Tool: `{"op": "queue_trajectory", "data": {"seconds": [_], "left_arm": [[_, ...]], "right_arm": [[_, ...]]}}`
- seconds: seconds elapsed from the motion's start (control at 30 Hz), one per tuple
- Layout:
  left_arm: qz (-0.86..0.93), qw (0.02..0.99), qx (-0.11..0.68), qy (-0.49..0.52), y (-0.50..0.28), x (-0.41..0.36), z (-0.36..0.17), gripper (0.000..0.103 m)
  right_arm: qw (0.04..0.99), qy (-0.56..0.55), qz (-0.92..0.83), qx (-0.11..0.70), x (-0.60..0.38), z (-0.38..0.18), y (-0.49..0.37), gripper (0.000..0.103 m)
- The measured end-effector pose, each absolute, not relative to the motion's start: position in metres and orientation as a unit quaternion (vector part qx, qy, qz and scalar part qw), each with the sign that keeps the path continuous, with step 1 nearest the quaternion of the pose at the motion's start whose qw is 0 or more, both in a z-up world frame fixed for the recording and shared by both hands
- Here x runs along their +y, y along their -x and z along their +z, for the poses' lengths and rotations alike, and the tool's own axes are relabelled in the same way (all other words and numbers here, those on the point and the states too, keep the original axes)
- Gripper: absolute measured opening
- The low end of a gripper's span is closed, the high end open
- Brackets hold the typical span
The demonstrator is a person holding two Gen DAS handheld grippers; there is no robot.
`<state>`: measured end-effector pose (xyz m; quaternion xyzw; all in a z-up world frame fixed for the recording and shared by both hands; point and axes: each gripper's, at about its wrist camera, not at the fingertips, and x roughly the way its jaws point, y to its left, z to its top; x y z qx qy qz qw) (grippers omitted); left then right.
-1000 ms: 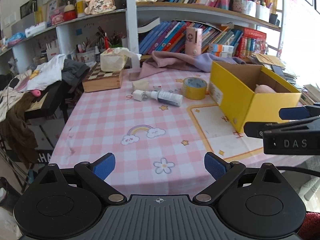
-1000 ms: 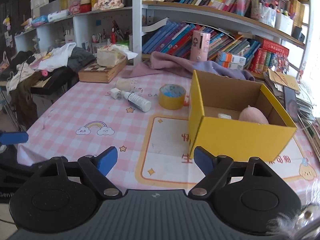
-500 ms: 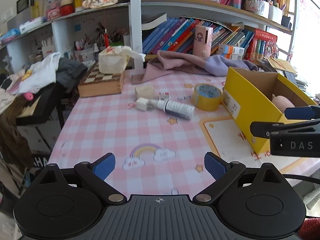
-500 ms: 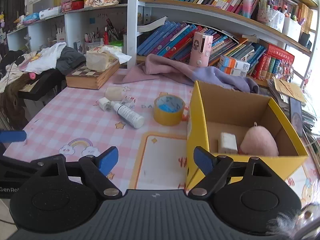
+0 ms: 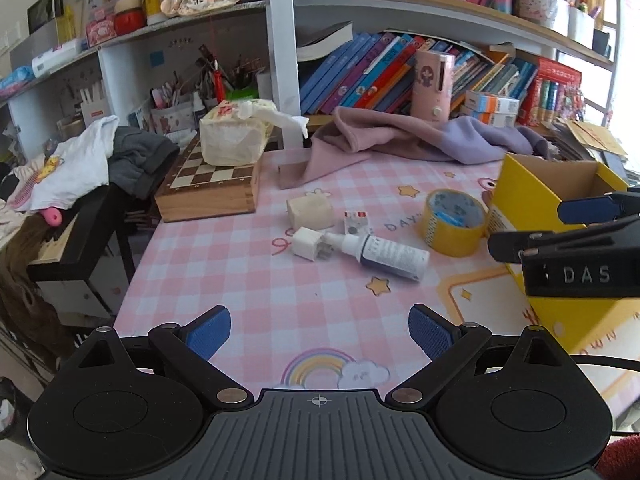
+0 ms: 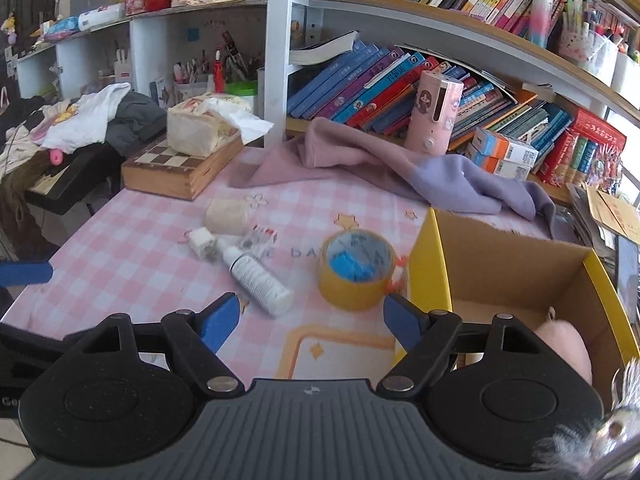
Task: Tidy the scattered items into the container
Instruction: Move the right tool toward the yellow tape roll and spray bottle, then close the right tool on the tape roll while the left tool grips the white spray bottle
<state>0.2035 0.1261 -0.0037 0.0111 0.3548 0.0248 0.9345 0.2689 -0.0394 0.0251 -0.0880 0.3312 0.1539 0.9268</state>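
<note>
Both grippers hang above the pink checked tablecloth, short of the loose items. The left gripper stands wide open and empty. The right gripper is also open and empty, its jaws having just narrowed slightly with nothing between them.

The yellow tape roll lies just beside the yellow cardboard box; the white spray bottle, white charger plug, small clear packet and beige block cluster to its left.

Judgement: the tape roll is nearest the right gripper; straddle one wall of the ring rather than its full width, and lift clear of the box rim.

Only the right wrist view shows the box interior, with a pink rounded object inside. The left wrist view alone shows the right gripper from the side.
</note>
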Motion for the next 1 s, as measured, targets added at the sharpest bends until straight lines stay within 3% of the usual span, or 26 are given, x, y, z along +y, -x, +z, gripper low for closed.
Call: {"op": "queue_trajectory", "data": {"seconds": [0.23, 0.43, 0.53, 0.77, 1.0], "left_arm": [[0.024, 0.936, 0.352, -0.021, -0.239, 0.132, -0.009, 0.097], [0.009, 0.931, 0.365, 0.021, -0.276, 0.138, -0.020, 0.095], [-0.004, 0.924, 0.377, 0.070, -0.294, 0.136, -0.031, 0.087], [-0.014, 0.894, 0.419, 0.159, -0.339, 0.125, -0.064, 0.062], [-0.008, 0.896, 0.433, 0.097, -0.361, 0.098, -0.077, 0.062]], "right_arm": [[0.921, 0.087, 0.158, 0.345, -0.033, 0.021, -0.310, 0.070], [0.906, 0.106, 0.170, 0.372, -0.021, 0.013, -0.346, 0.052], [0.901, 0.101, 0.169, 0.387, -0.021, 0.009, -0.361, 0.044], [0.900, 0.095, 0.165, 0.392, -0.025, 0.011, -0.376, 0.043], [0.893, 0.109, 0.168, 0.403, -0.026, 0.005, -0.386, 0.043]]}}
